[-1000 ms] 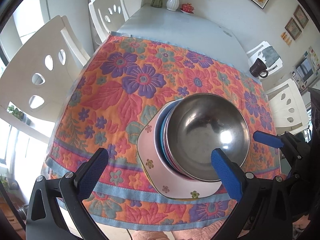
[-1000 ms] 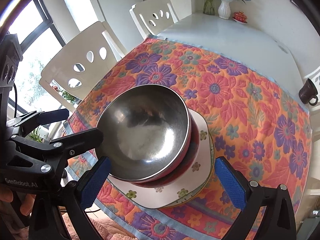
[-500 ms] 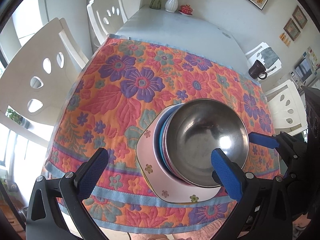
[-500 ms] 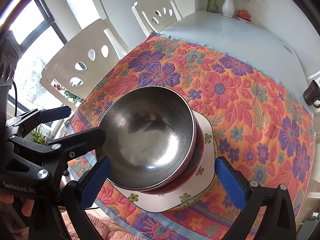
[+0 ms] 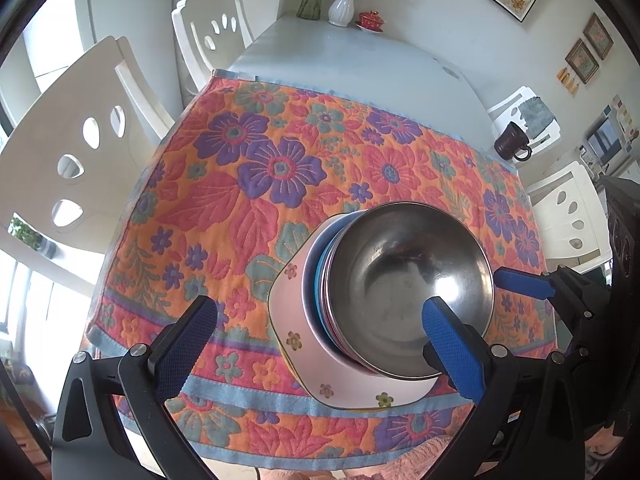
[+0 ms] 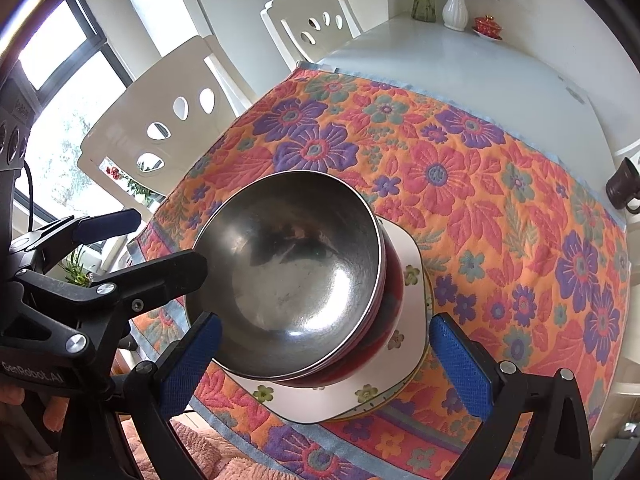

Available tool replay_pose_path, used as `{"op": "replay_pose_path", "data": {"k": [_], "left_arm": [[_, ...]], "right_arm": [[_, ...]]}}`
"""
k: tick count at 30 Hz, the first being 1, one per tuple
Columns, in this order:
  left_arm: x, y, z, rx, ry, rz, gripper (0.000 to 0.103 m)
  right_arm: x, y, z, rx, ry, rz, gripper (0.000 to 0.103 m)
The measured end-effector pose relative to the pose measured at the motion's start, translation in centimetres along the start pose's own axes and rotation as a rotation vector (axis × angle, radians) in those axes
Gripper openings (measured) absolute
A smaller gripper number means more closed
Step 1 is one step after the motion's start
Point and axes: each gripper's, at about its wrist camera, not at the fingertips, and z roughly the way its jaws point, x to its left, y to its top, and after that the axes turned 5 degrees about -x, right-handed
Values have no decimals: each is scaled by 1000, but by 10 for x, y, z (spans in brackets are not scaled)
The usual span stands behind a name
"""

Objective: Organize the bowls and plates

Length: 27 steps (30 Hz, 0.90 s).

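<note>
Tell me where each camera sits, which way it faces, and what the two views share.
Left wrist: rides the left tool, above the table's near edge, looking down and forward past its open blue pads; the right tool shows at right.
Right wrist: rides the right tool, facing likewise; the left tool and some fingers show at left.
Shared: steel bowl on the stacked dishes, floral cloth, white vase.

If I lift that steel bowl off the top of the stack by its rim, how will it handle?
The shiny round steel bowl looks thin-walled, so probably light and stiff. Its polished surface may slip between the pads. It sits tilted on the red bowl over the white flowered plate, so nudging it could rock or slide the stack. Both the left gripper and right gripper are open.
</note>
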Motion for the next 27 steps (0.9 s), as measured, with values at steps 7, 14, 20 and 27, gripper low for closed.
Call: {"op": "replay_pose_path", "data": {"k": [7,14,20,27], "left_arm": [[-5,1,1,6,-1,22,102],[-8,-1,1,11,6,35,102],[-6,-3,2,17,11,21,102],[-4,-5,5,34,24,-6,102]], "right_arm": [[0,-1,-2,1,-3,-5,103],[-1,-2,-2,4,3,-2,103],[0,-3,-3,8,5,-6,103],[2,-3,-3,12,3,-7,103]]}}
